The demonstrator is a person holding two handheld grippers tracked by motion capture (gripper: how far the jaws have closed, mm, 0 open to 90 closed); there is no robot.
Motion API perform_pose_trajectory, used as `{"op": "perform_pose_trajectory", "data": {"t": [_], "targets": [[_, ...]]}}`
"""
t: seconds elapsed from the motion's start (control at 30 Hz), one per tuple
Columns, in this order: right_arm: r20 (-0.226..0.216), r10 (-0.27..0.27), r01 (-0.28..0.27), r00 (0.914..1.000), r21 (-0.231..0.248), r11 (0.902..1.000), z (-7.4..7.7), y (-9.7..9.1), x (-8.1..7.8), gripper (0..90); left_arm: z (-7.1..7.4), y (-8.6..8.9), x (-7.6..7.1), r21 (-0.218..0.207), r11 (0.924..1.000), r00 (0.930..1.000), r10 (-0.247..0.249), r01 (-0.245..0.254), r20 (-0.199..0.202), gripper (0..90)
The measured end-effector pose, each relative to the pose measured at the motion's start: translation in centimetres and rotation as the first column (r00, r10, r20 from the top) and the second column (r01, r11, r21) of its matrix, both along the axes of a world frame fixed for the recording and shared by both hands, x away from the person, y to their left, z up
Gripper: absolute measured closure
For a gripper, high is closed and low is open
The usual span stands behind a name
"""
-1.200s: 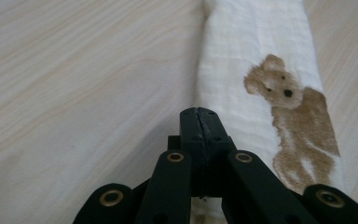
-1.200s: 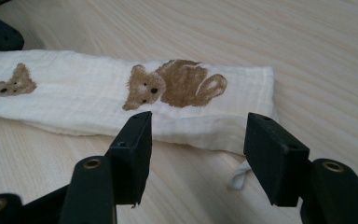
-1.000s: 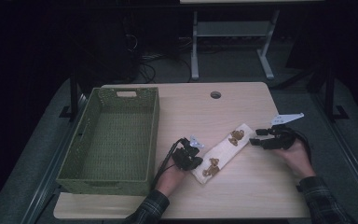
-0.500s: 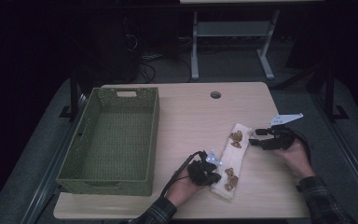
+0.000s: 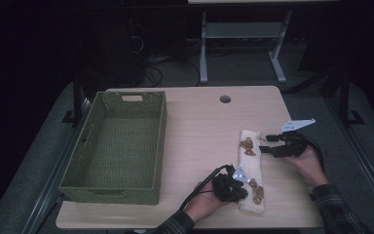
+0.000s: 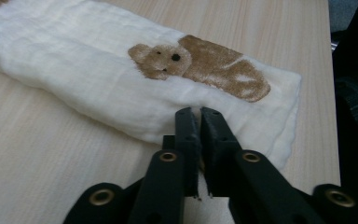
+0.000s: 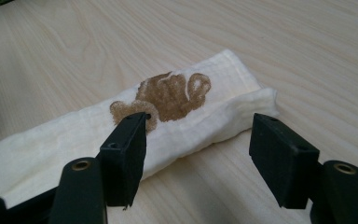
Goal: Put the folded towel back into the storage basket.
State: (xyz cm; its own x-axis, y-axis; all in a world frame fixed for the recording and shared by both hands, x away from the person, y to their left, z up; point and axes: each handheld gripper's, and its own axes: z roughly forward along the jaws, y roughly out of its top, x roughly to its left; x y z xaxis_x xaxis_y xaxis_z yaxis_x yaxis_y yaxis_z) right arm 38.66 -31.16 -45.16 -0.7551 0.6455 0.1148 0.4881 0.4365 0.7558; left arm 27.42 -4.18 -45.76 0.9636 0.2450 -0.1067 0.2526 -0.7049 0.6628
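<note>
A folded white cloth (image 5: 253, 163) with brown bear prints lies as a long strip on the wooden table (image 5: 199, 126), running from front to back at the right. My left gripper (image 5: 242, 186) is at the strip's near end. In the left gripper view its jaws (image 6: 200, 115) have just been opening; they stand a narrow slit apart at the edge of the cloth (image 6: 74, 60), with nothing between them. My right gripper (image 5: 265, 145) stands open beside the far end. Its jaws (image 7: 200, 133) are wide apart, level with the folded corner of the cloth (image 7: 51, 135).
A green woven basket (image 5: 112, 187) with nothing in it stands on the left half of the table. A round cable hole (image 5: 225, 99) is near the back edge. Beyond the table are a dark floor, cables and a white stand's legs (image 5: 243, 34).
My left gripper slid right along the front with the cloth's near end, swinging the strip from a diagonal to nearly front-to-back. Its jaws then parted slightly. The right gripper stayed put.
</note>
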Motion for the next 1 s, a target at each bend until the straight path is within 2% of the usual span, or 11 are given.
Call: {"op": "perform_pose_trajectory", "data": {"t": [0.03,0.13,0.17,0.3,0.47,0.73,0.8,0.9,0.97,1.0], "targets": [[0.001,-0.001,0.001,1.0000,0.000,1.0000,0.0,0.0,0.0,35.9,0.2,0.2,0.2,0.000,1.0000,0.9999,-0.008,0.008,0.009,78.8],[0.002,-0.004,0.004,1.0000,0.003,1.0000,0.0,-0.1,0.0,35.8,1.0,0.7,1.0,-0.019,0.9990,0.9992,-0.039,0.039,0.006,62.0],[0.004,-0.002,0.002,1.0000,0.001,1.0000,0.0,-0.1,0.0,35.7,1.3,0.8,1.2,-0.019,0.9985,0.9986,-0.050,0.051,0.019,57.4],[0.003,-0.002,0.002,1.0000,0.003,1.0000,-0.1,0.0,0.1,35.4,1.7,0.7,1.8,-0.038,0.9961,0.9965,-0.079,0.080,0.027,42.0],[0.007,-0.005,0.005,1.0000,0.003,1.0000,0.0,0.0,0.1,35.4,2.0,-0.3,2.7,-0.032,0.9909,0.9902,-0.129,0.130,0.054,28.7],[0.008,-0.007,0.007,0.9999,-0.001,1.0000,0.0,0.0,0.0,35.4,1.0,-1.9,4.0,-0.013,0.9826,0.9809,-0.184,0.185,0.063,15.2],[0.008,-0.006,0.006,1.0000,-0.004,1.0000,0.0,0.0,0.0,35.4,0.7,-2.2,4.2,-0.004,0.9790,0.9774,-0.203,0.204,0.057,14.3],[0.010,-0.006,0.006,0.9999,-0.001,1.0000,0.0,0.0,0.0,35.4,0.1,-2.9,4.6,0.031,0.9737,0.9720,-0.227,0.226,0.059,14.3],[0.007,-0.008,0.008,0.9999,-0.002,1.0000,0.0,0.0,0.0,35.4,-0.4,-3.2,4.8,0.043,0.9728,0.9725,-0.229,0.228,0.040,14.4],[0.008,-0.008,0.008,0.9999,0.001,1.0000,-0.1,0.0,0.0,35.4,-0.7,-3.3,5.0,0.061,0.9695,0.9699,-0.240,0.237,0.040,14.4]]}}
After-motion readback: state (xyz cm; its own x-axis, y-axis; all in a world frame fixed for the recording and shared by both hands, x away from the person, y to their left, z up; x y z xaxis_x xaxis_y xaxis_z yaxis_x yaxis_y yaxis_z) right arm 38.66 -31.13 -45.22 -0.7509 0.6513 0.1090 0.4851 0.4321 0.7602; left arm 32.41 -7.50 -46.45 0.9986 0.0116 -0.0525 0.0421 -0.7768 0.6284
